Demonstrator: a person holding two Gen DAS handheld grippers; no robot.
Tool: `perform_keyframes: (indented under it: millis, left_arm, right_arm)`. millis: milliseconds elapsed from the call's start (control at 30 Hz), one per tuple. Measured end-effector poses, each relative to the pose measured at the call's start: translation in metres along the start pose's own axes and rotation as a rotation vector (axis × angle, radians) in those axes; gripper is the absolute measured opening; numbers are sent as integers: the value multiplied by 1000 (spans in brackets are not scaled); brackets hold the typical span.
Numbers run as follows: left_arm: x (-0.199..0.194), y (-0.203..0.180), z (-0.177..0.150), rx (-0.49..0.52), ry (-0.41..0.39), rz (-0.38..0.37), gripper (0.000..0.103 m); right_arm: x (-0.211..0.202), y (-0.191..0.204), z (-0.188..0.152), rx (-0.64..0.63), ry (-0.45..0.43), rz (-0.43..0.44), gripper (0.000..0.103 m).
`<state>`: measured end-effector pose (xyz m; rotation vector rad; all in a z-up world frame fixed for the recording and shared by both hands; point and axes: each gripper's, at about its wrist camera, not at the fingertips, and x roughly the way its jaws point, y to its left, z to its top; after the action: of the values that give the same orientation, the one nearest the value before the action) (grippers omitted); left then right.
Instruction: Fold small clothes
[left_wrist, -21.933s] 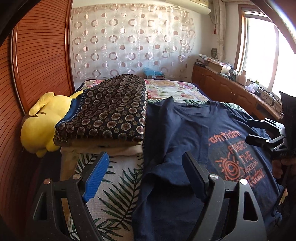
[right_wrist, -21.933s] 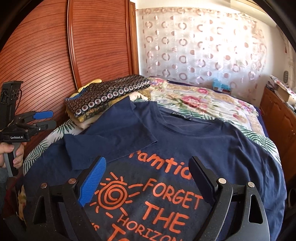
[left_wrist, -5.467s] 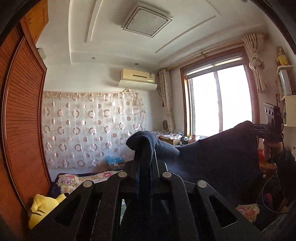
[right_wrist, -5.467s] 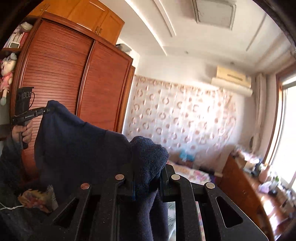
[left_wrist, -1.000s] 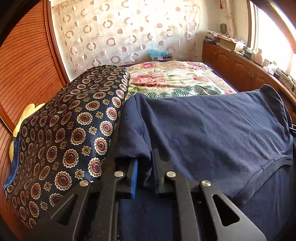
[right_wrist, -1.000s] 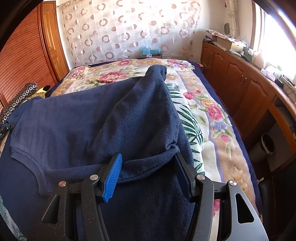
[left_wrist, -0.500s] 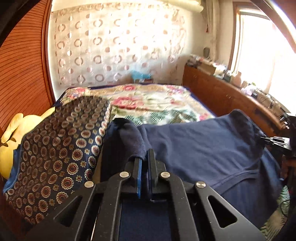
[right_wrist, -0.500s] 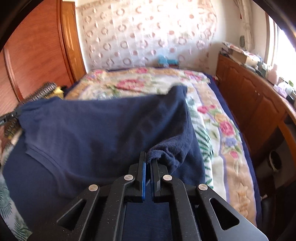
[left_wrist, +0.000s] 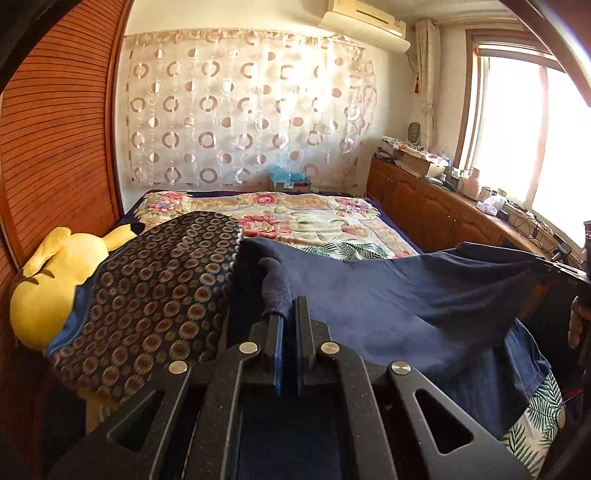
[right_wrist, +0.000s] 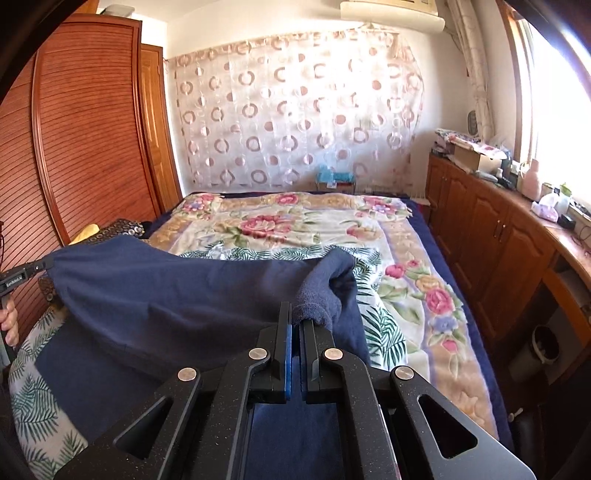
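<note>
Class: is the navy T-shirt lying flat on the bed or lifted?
Partly lifted: the navy T-shirt hangs stretched between the left gripper and right gripper, lower part on the bed.

shirt (left_wrist: 388, 295) on bed (left_wrist: 314, 218); folded blanket (left_wrist: 155, 295) left of it; plush toy (left_wrist: 48, 280) further left

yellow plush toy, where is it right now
Left wrist view, far left: the yellow plush toy lies against the wooden wardrobe, partly under the patterned folded cloth.
</note>
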<state>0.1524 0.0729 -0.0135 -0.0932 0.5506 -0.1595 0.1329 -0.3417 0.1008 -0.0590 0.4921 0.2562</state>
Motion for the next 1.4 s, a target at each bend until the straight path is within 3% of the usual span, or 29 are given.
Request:
perform_keyframes:
  millis: [533,833,1100,1400]
  left_arm:
    - [-49,2,-58,-15,9,50,6]
    - [-35,14,-94,-33,95,71,6]
    - [-34,7,-109,11,135,93,6]
    - [-46,-10,-124,35,140,76,16]
  right_arm:
    - [-56,-8,-36,2,22,32,2]
    - [-26,-17,-72,47,122,-1,2]
    - [-21,-14,-75,67,151,-19,5]
    - [-27,15,-95,38,177,-39,5]
